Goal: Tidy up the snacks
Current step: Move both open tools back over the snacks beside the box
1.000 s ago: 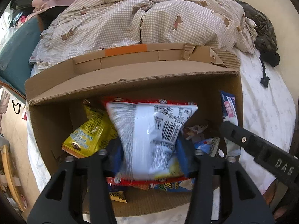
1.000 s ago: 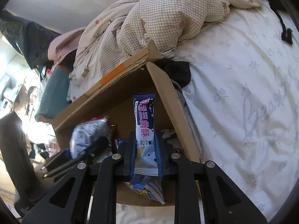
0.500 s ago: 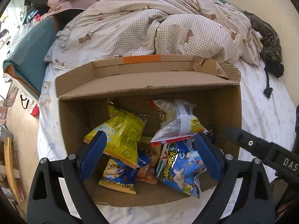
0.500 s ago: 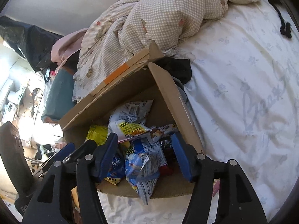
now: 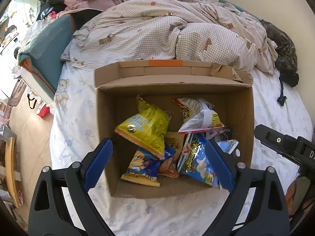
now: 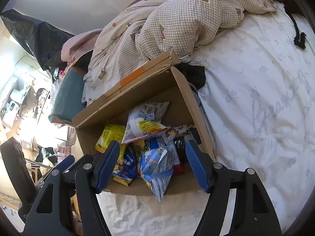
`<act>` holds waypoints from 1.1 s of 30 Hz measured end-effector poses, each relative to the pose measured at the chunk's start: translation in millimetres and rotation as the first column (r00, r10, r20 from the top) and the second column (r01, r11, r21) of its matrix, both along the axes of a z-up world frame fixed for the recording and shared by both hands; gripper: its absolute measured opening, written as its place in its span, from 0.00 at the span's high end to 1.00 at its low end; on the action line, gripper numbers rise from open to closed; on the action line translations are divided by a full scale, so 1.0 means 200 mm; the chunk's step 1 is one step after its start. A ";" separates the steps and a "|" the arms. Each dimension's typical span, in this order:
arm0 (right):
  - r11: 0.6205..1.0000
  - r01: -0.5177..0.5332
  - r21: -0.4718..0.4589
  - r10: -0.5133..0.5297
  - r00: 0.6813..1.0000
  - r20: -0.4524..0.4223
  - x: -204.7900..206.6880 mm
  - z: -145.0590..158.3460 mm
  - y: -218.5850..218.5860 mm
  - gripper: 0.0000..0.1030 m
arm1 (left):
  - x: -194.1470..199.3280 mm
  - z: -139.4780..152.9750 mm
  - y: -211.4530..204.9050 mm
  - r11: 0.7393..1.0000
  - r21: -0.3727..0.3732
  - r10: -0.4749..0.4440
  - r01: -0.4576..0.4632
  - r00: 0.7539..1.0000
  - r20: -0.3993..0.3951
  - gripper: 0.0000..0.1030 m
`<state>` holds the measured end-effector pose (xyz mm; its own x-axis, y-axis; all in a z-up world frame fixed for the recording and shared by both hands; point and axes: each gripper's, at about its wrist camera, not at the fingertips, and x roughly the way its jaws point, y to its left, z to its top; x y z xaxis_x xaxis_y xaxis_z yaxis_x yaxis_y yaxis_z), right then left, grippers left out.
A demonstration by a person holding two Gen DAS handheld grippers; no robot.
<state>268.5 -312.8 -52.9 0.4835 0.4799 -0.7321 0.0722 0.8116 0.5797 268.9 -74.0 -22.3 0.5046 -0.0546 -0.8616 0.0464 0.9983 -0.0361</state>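
An open cardboard box [image 5: 241, 106] [image 6: 184, 90] sits on the bed and holds several snack bags. Among them are a yellow bag [image 5: 146, 126] [image 6: 109, 135], a white and red bag [image 5: 198, 116] [image 6: 146, 118] and a blue bag [image 5: 196, 160] [image 6: 157, 165]. My left gripper [image 5: 158, 162] is open and empty, above the box's near edge. My right gripper [image 6: 152, 160] is open and empty, above the box's near right part. The right gripper's body shows in the left wrist view [image 5: 285, 145].
A checked duvet [image 5: 167, 29] [image 6: 167, 25] is heaped behind the box. A teal cushion [image 5: 49, 45] lies at the bed's left edge, with floor and clutter beyond. The white sheet [image 6: 256, 98] spreads to the right. A dark cord [image 5: 282, 96] lies on it.
Both grippers opened and let go of their snack bags, which dropped into the box. Both grippers then pulled back and up from the box.
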 end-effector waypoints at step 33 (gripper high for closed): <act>0.882 -0.071 -0.466 -0.020 0.982 -0.187 -0.41 -0.30 -0.24 0.26 | -0.57 -0.27 0.30 0.988 -0.154 0.014 -0.032 0.993 -0.120 0.10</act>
